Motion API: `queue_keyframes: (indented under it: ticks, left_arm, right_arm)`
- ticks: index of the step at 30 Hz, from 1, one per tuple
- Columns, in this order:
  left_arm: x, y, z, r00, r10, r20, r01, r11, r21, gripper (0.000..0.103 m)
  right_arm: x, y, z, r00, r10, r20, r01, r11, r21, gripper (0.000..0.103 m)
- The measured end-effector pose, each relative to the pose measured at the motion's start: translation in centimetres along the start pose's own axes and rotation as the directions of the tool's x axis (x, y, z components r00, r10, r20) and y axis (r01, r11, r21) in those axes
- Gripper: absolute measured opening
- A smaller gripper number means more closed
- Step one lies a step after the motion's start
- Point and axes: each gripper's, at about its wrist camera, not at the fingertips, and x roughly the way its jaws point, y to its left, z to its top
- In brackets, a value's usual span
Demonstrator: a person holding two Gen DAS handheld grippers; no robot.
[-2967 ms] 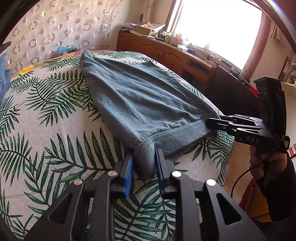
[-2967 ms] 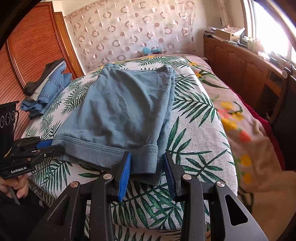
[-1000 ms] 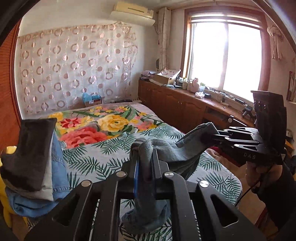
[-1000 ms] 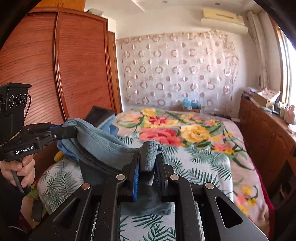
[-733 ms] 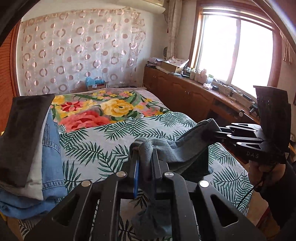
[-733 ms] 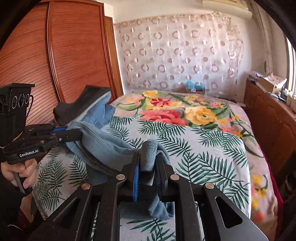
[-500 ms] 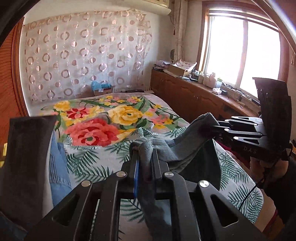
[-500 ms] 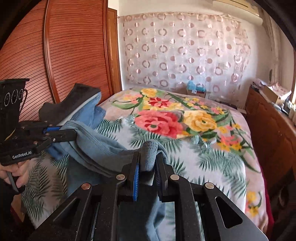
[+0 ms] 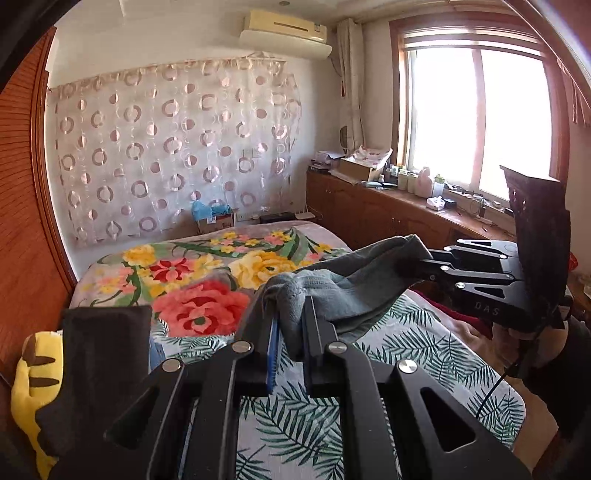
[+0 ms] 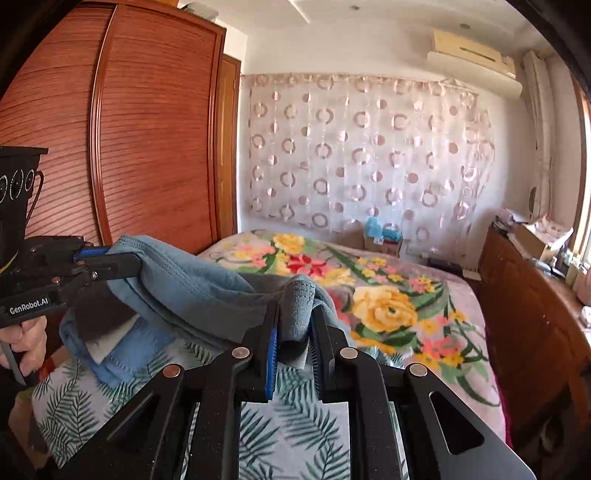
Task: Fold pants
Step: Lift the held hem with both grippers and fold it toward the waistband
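The pants (image 9: 343, 284), a soft grey-blue pair, hang in the air above the near end of the bed (image 9: 424, 343), stretched between the two grippers and sagging a little in the middle. The left gripper (image 9: 290, 325) is clenched on one bunched corner of the cloth, which bulges up between its fingers; in the right wrist view the same gripper (image 10: 110, 264) shows at the far left, biting the edge of the pants, with a hand (image 10: 27, 341) wrapped round its handle. The right gripper (image 10: 293, 325) is likewise clamped on the other bunched corner, and in the left wrist view it (image 9: 424, 264) reaches in from the right with the cloth caught at its tips. Below the pants the bed cover carries green palm leaves near and large red and yellow flowers farther off. On the left side of the bed sits a pile of clothes (image 10: 107, 343), with denim and a dark piece on top. Beyond the bed hangs a pale curtain (image 9: 166, 162) patterned with rings. A wooden wardrobe (image 10: 147, 129) stands on the left, a low wooden cabinet (image 9: 376, 218) runs under the bright window (image 9: 476, 122) on the right, and an air conditioner (image 9: 284, 33) is mounted high on the far wall.
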Motion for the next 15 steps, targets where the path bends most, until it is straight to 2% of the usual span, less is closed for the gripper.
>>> queue_keyframes:
  ticks: [4, 8, 15]
  left_arm:
    - [0.1, -1.1, -3.0, 0.999, -0.013, -0.049, 0.013, 1.000, 0.011, 0.012]
    - [-0.6, -2.5, -4.7, 0.996, -0.035, -0.077, 0.036, 0.999, 0.009, 0.012]
    - [-3.4, -5.2, -8.5, 0.991, -0.075, -0.110, 0.076, 0.997, 0.007, 0.012]
  right_arm:
    - [0.2, 0.7, -3.0, 0.998, 0.013, -0.054, -0.013, 1.000, 0.006, 0.015]
    - [-2.9, 1.0, -3.3, 0.996, 0.012, -0.092, -0.012, 1.000, 0.001, 0.015]
    - [-5.9, 1.2, -3.8, 0.989, 0.024, -0.146, -0.018, 0.999, 0.041, 0.015]
